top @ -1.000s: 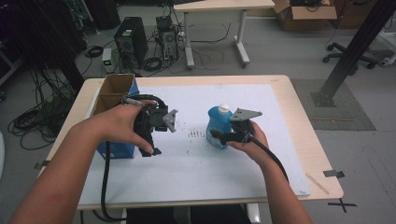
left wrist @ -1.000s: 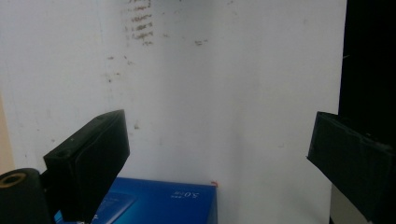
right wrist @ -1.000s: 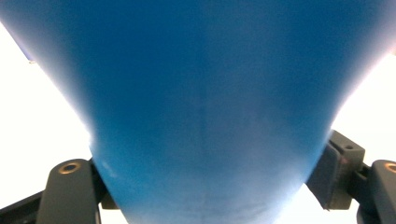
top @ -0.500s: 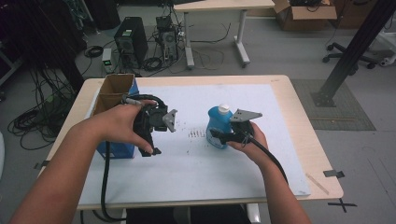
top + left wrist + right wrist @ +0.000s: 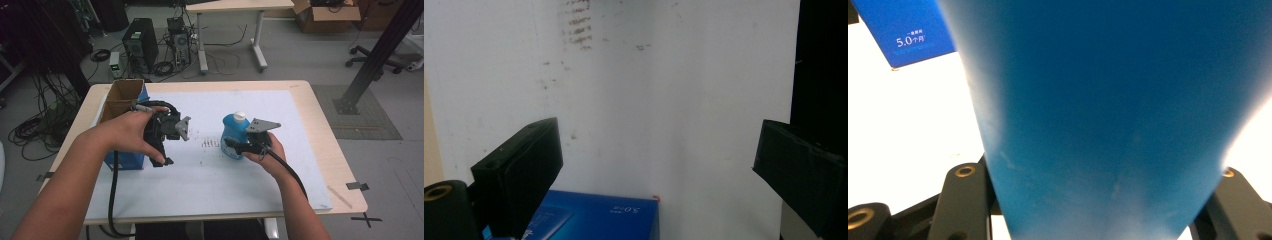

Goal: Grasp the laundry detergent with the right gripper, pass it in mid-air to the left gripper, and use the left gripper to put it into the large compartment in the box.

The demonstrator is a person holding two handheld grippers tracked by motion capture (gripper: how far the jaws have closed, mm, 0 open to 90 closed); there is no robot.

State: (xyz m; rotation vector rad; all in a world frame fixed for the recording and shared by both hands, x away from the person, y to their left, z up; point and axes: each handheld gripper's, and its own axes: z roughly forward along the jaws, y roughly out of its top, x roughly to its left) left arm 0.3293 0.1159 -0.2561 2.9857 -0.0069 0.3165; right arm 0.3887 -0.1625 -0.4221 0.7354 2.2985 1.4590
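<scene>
A blue bottle [image 5: 234,136] with a white cap [image 5: 240,117] stands on the white sheet [image 5: 210,185] right of centre. My right gripper [image 5: 235,146] comes at it from the near right side. Its jaws have just been closing, and the bottle's blue body [image 5: 1098,100] now sits tight between them in the right gripper view. My left gripper [image 5: 162,152] hangs above the sheet at the left, beside the blue box [image 5: 125,161]. In the left gripper view its jaws stand wide apart with nothing between them [image 5: 659,150].
An open cardboard box with blue sides [image 5: 122,95] stands at the table's left edge; its blue side shows as the box [image 5: 599,217] and the box [image 5: 903,35] in the gripper views. Dark scuff marks [image 5: 210,143] lie on the sheet between the grippers. Bare wooden tabletop [image 5: 325,130] borders the sheet.
The right gripper's jaws have drawn in against the bottle. Both hands and the bottle keep their places.
</scene>
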